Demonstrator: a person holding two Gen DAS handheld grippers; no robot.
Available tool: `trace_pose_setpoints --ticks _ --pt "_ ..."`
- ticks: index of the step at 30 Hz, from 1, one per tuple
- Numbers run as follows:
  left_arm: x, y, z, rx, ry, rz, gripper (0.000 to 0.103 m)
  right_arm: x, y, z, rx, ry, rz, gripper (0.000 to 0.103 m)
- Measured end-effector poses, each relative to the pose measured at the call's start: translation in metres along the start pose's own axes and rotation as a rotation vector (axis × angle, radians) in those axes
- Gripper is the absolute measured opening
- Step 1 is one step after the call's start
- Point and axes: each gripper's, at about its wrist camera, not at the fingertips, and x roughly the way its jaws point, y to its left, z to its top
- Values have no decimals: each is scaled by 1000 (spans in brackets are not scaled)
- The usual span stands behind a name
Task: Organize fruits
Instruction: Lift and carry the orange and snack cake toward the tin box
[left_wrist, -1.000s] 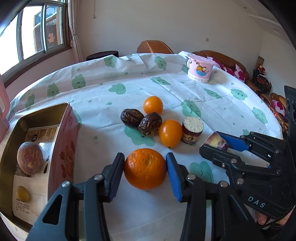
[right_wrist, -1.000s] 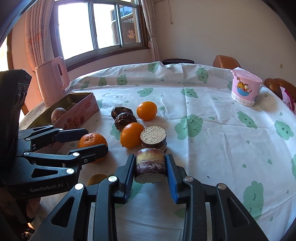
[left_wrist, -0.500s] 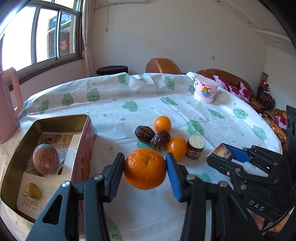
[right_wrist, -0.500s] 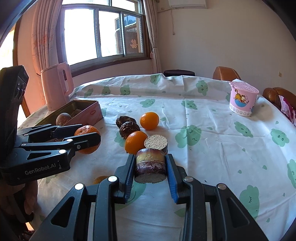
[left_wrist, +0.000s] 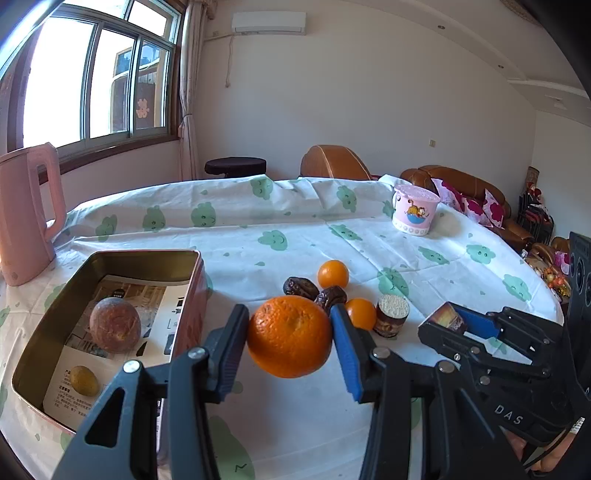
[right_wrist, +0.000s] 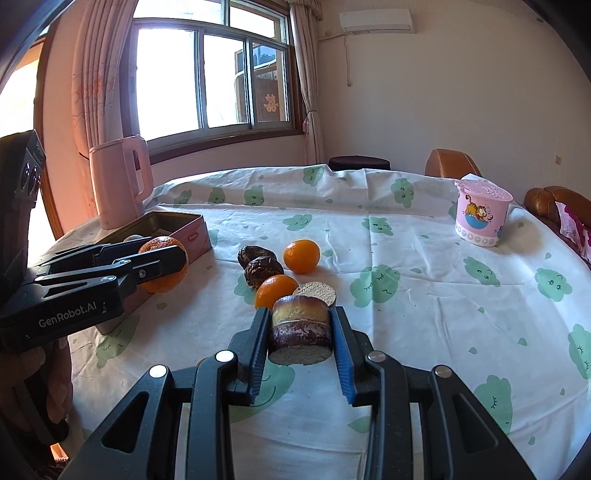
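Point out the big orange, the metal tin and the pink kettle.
big orange (left_wrist: 290, 336), left wrist view, middle of its peel.
metal tin (left_wrist: 146, 252), left wrist view, far rim.
pink kettle (right_wrist: 114, 184), right wrist view, side of its body.

Both handheld grippers closed on a load, held above the table.
The left gripper clamps a large orange between its pads, pointing downward toward the table's far edge. The right gripper, beside it toward the table's right edge, pinches a short cut cylinder, angled likewise. A hand grasps the left gripper's body from below.
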Motion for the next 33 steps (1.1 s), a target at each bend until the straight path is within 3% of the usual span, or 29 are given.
trace_pose_setpoints --ticks 33 --pt "-25 2 -2 -13 -129 47 48 -18 4 -4 -32 -109 -11 35"
